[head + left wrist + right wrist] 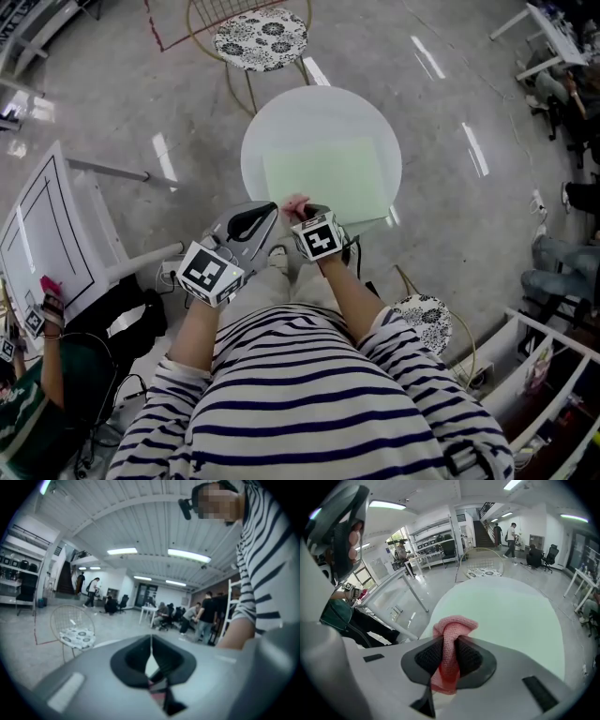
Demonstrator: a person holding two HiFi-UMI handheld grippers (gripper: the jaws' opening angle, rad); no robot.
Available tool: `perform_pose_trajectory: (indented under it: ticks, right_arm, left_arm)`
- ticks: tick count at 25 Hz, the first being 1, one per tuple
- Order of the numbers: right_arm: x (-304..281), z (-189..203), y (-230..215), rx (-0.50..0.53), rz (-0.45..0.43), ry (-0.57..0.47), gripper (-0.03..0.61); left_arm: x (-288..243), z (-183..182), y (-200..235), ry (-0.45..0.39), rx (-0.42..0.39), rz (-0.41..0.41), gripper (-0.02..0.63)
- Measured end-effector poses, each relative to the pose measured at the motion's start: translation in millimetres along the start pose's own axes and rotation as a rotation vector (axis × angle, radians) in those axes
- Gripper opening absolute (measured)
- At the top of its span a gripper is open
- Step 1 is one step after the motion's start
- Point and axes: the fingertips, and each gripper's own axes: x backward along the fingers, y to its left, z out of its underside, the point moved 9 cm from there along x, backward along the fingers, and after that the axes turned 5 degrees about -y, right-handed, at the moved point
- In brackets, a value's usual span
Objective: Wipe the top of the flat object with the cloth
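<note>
Cloth (452, 630) bunched upright, clamped in the right gripper (449, 656); flat object (506, 616) ahead, bare, long axis crosswise, near edge closest; left gripper (151, 660) closed, empty

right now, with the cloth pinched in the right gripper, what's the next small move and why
Probably press the pink cloth down onto the near edge of the green sheet and start pushing forward. The right gripper has its fingers shut on the cloth, it sits at that near edge, and the rest of the sheet lies ahead on the table.
</note>
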Motion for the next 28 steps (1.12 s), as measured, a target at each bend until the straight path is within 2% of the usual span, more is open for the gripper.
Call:
perform_pose_trajectory:
  ticks: [12,22,28]
  right_arm:
    - [46,30,-94,-0.133,0.177,-0.003,0.066]
    - [84,53,-167,-0.216,0.32,0.023,0.066]
    - [95,63,-192,-0.247,0.376,0.043,0.066]
  left_arm:
    - [-20,0,-8,0.009,0.0,0.053,0.006]
    - [-23,-5,-7,0.011,-0.006,0.045,0.006]
    - [-20,-4,-4,0.012,-0.007,0.039,0.006]
